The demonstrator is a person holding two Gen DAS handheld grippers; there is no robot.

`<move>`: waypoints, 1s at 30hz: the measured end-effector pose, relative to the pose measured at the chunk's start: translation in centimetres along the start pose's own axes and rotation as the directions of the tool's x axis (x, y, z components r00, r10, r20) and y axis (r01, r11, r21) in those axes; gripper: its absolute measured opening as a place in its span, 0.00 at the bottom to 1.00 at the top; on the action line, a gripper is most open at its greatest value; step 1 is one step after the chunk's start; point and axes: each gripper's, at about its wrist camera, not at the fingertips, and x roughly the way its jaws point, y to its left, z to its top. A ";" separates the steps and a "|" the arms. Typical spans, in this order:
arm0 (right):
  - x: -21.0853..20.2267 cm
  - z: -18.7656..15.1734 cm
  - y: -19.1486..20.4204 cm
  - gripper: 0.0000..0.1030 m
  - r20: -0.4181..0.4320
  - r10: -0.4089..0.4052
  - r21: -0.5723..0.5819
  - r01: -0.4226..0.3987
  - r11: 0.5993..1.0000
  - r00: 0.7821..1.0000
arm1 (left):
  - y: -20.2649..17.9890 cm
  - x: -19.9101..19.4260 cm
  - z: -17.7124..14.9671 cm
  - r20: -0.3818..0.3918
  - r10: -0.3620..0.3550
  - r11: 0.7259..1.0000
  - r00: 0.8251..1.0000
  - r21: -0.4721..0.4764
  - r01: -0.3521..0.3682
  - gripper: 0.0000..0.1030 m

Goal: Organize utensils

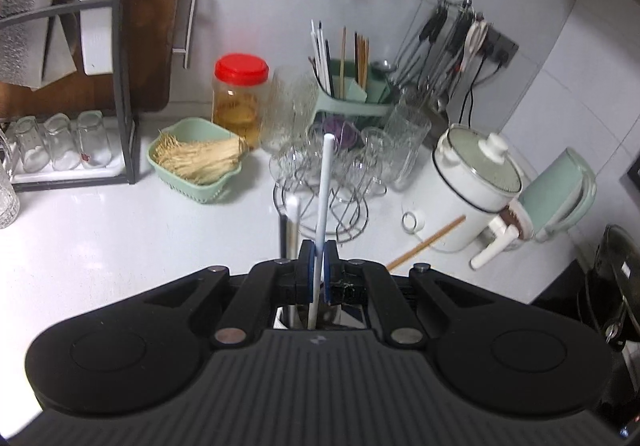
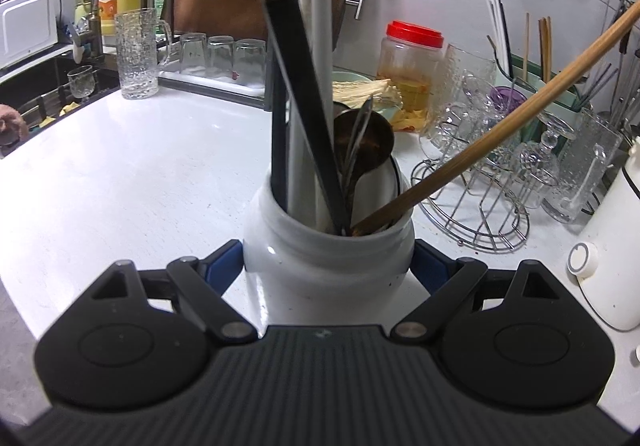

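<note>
Left claw (image 1: 319, 260) pinches one white chopstick (image 1: 323, 186) between its pads; right claw (image 2: 328, 266) clamps one white jar (image 2: 328, 262) holding one wooden chopstick (image 2: 500, 134)

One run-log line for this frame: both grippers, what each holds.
left gripper: shut on white chopstick | right gripper: shut on white jar | jar: utensils inside | loose: wooden chopstick on counter

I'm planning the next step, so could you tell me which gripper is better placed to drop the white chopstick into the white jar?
Left, probably: the left gripper is shut on the white chopstick, while the right gripper grips the white jar.
</note>
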 end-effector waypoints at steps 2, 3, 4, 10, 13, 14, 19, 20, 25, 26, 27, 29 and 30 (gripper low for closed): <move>0.2 0.2 0.0 0.89 0.000 0.008 -0.006 -0.008 1.000 1.000 | 0.1 0.7 0.0 -0.026 0.000 1.000 1.000 0.006 0.000 0.05; 0.3 0.3 0.1 0.89 -0.001 0.010 -0.007 -0.010 1.000 1.000 | 0.1 1.1 0.0 -0.038 -0.001 1.000 0.999 0.007 0.002 0.05; 0.4 0.4 0.1 0.89 -0.001 0.011 -0.006 -0.011 1.000 1.000 | 0.2 1.4 -0.1 -0.044 0.001 1.000 0.999 0.009 0.000 0.05; 1.2 0.9 0.5 0.89 0.000 -0.001 0.007 0.001 1.000 1.000 | 0.5 2.0 -0.2 -0.060 0.017 0.999 0.998 0.034 -0.015 0.06; 1.6 1.2 0.5 0.89 -0.001 -0.004 0.012 0.004 1.000 1.000 | 0.7 1.7 -0.1 -0.059 0.042 0.999 0.997 0.034 -0.040 0.20; 1.7 1.3 0.5 0.89 -0.002 -0.005 0.013 0.005 1.000 1.000 | 0.8 1.5 -0.1 -0.056 0.048 0.999 0.997 0.029 -0.046 0.28; 1.9 1.5 0.0 0.89 -0.012 0.021 0.007 -0.021 1.000 1.000 | 0.9 -0.5 -0.3 -0.003 0.113 0.994 0.994 -0.004 -0.113 0.61; 1.9 1.5 -0.1 0.88 -0.013 0.030 0.002 -0.030 1.000 0.999 | 0.9 -0.9 -0.5 0.007 0.126 0.992 0.992 -0.014 -0.126 0.63; 1.8 1.0 -1.2 1.00 -0.018 0.082 -0.011 -0.083 0.997 0.996 | 0.9 -2.9 -1.5 0.049 0.246 0.966 0.968 -0.090 -0.241 0.72; 1.7 0.9 -1.3 1.00 -0.025 0.087 -0.021 -0.088 0.996 0.996 | 1.0 -3.3 -1.8 0.050 0.255 0.963 0.966 -0.103 -0.249 0.73; 1.5 0.9 -1.5 1.00 -0.029 0.088 -0.029 -0.089 0.996 0.996 | 1.1 -3.9 -2.1 0.054 0.259 0.961 0.964 -0.114 -0.252 0.77; 0.8 1.0 -2.0 1.00 -0.028 0.098 -0.029 -0.098 0.995 0.995 | 1.2 -5.1 -2.6 0.070 0.282 0.953 0.957 -0.132 -0.272 0.84; 0.4 1.1 -2.3 1.00 -0.027 0.107 -0.019 -0.107 0.994 0.994 | 1.3 -5.6 -2.9 0.075 0.294 0.949 0.953 -0.138 -0.282 0.87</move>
